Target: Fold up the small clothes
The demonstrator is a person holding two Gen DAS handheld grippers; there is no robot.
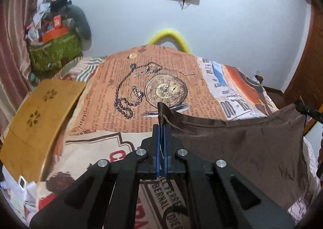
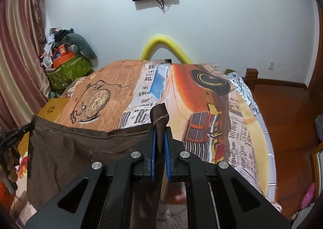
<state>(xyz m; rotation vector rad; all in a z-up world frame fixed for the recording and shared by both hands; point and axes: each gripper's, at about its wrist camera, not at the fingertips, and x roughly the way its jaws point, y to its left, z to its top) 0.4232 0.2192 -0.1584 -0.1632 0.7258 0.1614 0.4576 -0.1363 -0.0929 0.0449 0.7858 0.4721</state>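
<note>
Left gripper [image 1: 161,128]: jaws clamped on corner of brown cloth [image 1: 242,144]. Cloth runs off toward 3 o'clock, top hem stretched sideways, rest hanging down over printed bedspread [image 1: 125,91].

Right gripper [image 2: 159,130]: jaws clamped on other corner, cloth tip poking up at 12. Cloth spreads toward 9 o'clock.

Long side lies between both grippers, each equally near own corner. Next likely: swing hem forward, lay flat on bed.

Both tongs tilt downward, side by side. Left tongs [image 1: 161,128] are clamped tight on a cloth corner; right tongs [image 2: 159,134] are pinched tight on the other corner.
</note>
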